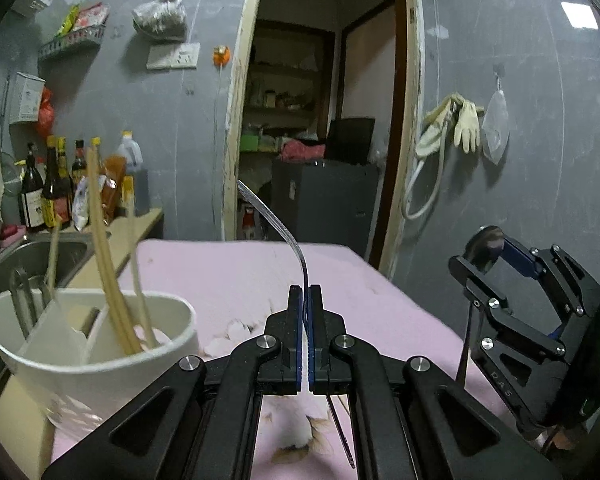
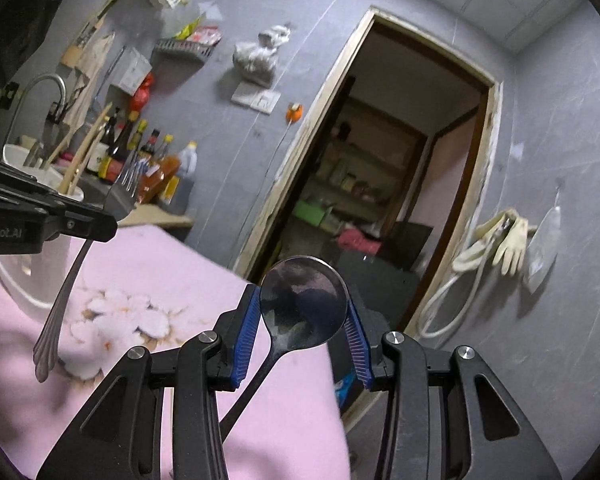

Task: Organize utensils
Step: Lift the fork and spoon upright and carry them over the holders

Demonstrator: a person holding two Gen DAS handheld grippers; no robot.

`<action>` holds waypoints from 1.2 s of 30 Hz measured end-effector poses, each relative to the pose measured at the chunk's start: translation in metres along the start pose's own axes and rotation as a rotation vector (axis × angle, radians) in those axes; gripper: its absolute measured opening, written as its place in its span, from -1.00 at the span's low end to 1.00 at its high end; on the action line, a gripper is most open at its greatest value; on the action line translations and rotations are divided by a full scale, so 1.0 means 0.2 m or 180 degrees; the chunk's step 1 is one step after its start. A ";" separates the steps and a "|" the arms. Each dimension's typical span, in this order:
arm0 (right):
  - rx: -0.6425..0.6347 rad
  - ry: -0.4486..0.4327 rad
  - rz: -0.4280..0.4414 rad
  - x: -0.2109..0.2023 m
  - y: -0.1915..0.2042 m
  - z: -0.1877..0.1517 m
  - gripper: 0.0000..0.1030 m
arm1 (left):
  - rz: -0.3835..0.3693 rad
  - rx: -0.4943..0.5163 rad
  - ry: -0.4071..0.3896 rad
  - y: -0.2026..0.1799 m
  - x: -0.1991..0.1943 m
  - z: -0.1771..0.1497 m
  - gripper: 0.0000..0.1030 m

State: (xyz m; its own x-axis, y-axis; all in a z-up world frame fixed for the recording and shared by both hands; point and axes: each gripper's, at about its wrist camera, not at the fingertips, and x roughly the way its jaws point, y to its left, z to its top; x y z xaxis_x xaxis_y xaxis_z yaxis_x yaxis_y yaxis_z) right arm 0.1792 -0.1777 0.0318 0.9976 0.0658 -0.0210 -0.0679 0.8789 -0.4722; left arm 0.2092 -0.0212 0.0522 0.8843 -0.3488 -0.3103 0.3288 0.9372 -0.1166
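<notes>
Pink table (image 1: 236,276) edge near right gripper (image 2: 303,320) clamping spoon (image 2: 304,308)

Right hand-held gripper (image 2: 303,322) clamps a spoon (image 2: 303,308) by its bowl; left hand-held gripper (image 2: 118,204) grips a fork (image 2: 66,284)

Table (image 1: 260,272) under pink floral cloth (image 2: 148,280); white utensil holder (image 1: 100,352) stands at left edge.

I can read little here. On the side of my left tongs (image 2: 100,229), seen from the right wrist camera, pale lettering says "Robot.AI", its start cut off. On my right tongs (image 1: 488,248), the frame carries the faint letters "DAS". The bottle labels are too blurred to read.
</notes>
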 end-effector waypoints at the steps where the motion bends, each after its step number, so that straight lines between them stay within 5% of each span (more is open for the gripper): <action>1: -0.0003 -0.0033 -0.0012 -0.02 0.00 0.01 -0.25 | 0.0008 -0.0012 -0.0049 0.02 -0.02 0.02 -1.00; 11: 0.0084 -0.0494 -0.0002 -0.07 0.05 0.24 -0.25 | 0.0148 0.0109 -0.0456 0.18 -0.21 0.18 -1.00; 23: 0.0482 -0.1021 0.0579 -0.04 0.20 0.60 -0.25 | 0.0690 -0.0077 -0.0880 0.55 -0.50 0.32 -1.00; 36: 0.0519 -0.1025 0.0885 0.10 0.45 0.70 -0.25 | 0.1225 -0.0042 -0.0802 0.79 -0.45 0.26 -1.00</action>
State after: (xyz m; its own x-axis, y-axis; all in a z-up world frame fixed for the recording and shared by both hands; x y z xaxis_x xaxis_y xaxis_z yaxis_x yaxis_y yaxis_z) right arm 0.1917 -0.0306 0.1130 0.8882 0.4308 0.1599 -0.3595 0.8682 -0.3419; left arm 0.1986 0.1576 0.1101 0.9948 0.0372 -0.0945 -0.0420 0.9979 -0.0502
